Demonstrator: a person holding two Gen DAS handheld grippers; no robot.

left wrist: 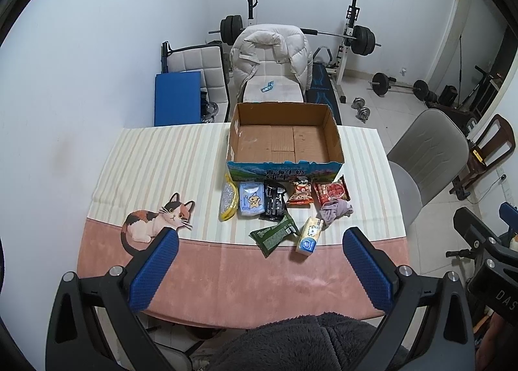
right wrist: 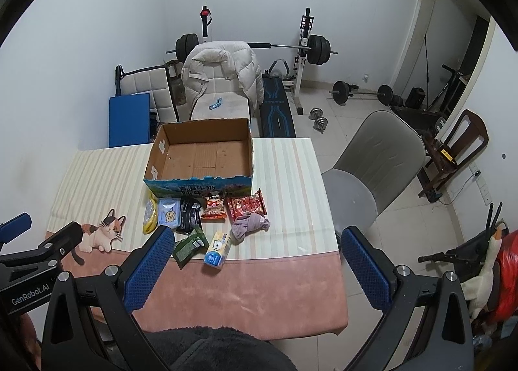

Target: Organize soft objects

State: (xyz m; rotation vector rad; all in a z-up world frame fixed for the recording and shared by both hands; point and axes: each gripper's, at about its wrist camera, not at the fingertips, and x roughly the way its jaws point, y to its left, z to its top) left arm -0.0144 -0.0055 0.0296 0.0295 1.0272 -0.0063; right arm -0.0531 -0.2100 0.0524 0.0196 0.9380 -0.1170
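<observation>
A: From the left wrist camera, what do you see?

B: The left tool point(left wrist: 260, 241) hangs over the near pink edge of the tabletop point(left wrist: 136, 157), its blue pads spread wide with nothing between them. Beyond it an open cardboard box point(left wrist: 285, 141) stands at the far side, and its brown floor is bare. Just in front of the box lies a row of soft things: a yellow pouch point(left wrist: 227, 201), a pale blue packet point(left wrist: 251, 202), a black packet point(left wrist: 274, 204), an orange snack bag point(left wrist: 301, 193) and a red snack bag point(left wrist: 332, 193). A crumpled purple cloth point(left wrist: 333, 212) overlaps the red bag's near edge. Nearer to the tool lie a green packet point(left wrist: 275, 234) and a tissue pack point(left wrist: 310, 235), side by side. A printed cat point(left wrist: 155, 222) is on the cloth, left.

A: And the right wrist camera?

B: The right tool point(right wrist: 254, 240) is also wide open and empty, held over the near edge. The box point(right wrist: 200, 151) sits ahead and left of it. The green packet point(right wrist: 189, 246) shows just beside its left pad, the tissue pack point(right wrist: 217, 249) between the pads, the purple cloth point(right wrist: 249, 225) behind that. Part of the left tool point(right wrist: 39, 241) shows at the far left. A grey chair point(right wrist: 372, 163) stands right of the tabletop.
</observation>
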